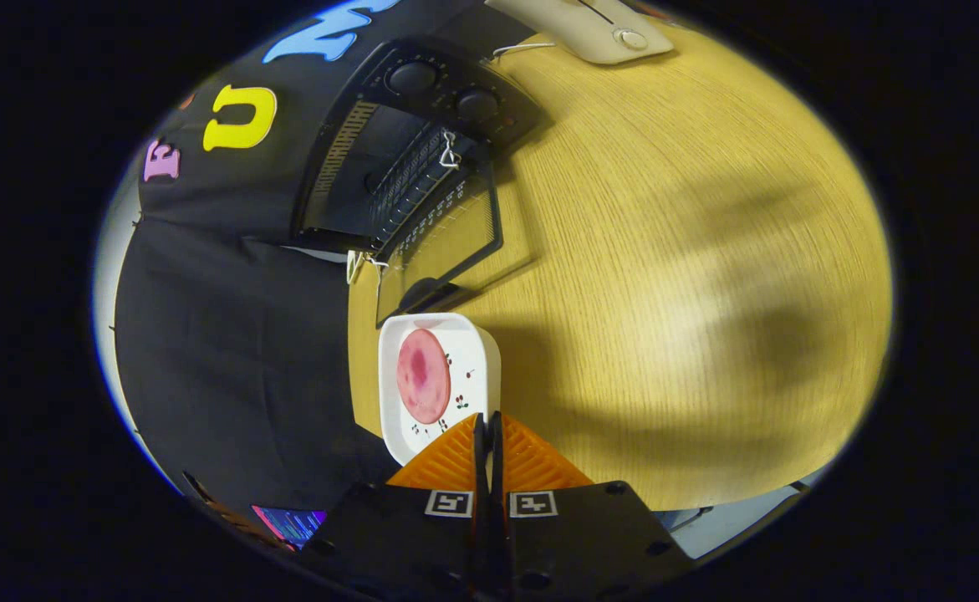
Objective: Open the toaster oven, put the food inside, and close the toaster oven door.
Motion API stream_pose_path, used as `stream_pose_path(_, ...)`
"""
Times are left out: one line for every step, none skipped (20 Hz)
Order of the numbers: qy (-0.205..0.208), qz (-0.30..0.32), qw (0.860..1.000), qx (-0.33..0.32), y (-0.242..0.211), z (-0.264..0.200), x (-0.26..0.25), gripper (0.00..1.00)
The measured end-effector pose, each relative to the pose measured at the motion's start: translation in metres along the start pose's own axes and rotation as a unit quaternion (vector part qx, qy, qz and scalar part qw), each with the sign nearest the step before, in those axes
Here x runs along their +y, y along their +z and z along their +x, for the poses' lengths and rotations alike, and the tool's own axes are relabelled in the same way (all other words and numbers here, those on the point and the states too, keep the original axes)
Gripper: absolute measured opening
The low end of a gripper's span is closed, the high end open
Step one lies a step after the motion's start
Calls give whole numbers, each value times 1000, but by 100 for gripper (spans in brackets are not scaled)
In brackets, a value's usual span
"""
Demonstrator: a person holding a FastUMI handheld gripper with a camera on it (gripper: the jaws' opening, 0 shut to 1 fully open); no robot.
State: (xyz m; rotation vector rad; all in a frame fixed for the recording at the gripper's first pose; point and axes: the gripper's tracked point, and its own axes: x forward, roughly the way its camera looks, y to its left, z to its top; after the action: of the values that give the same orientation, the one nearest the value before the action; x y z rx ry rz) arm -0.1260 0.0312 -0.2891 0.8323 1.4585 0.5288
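A white square plate (478, 351) carries a round pink slice of meat (423, 375). My gripper (486, 420) is shut on the plate's near rim, both fingers pressed together on it. Just beyond the plate stands the black toaster oven (372, 125) with two knobs (412, 77). Its glass door (456, 238) is swung fully open toward the plate, and the door handle (426, 294) almost meets the plate's far edge. A wire rack (410, 180) shows inside the cavity.
The oven stands on a wooden table (673, 251) with broad free room beside the door. A cream-coloured device (598, 29) lies at the table's far end past the oven. Black cloth (230, 334) hangs along the table's other side.
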Motion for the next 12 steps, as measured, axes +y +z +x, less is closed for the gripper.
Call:
stream_pose_path(2, 4, 1000, -11, 4, 1, 5, 2)
stream_pose_path(2, 6, 1000, -25, 9, 3, 10, 2)
stream_pose_path(0, 6, 999, -37, 13, 5, 16, 2)
stream_pose_path(-1, 5, 999, -49, 17, 8, 21, 2)
stream_pose_path(-1, 5, 998, -58, 19, 11, 27, 2)
stream_pose_path(0, 8, 997, -71, 23, 14, 33, 2)
stream_pose_path(3, 15, 996, -84, 29, 17, 38, 2)
stream_pose_path(3, 26, 995, -98, 33, 23, 44, 2)
stream_pose_path(6, 38, 993, -110, 36, 26, 50, 2)
stream_pose_path(8, 46, 992, -121, 41, 30, 54, 2)
stream_pose_path(9, 51, 990, -133, 46, 33, 58, 2)
stream_pose_path(10, 55, 988, -145, 49, 35, 62, 2)
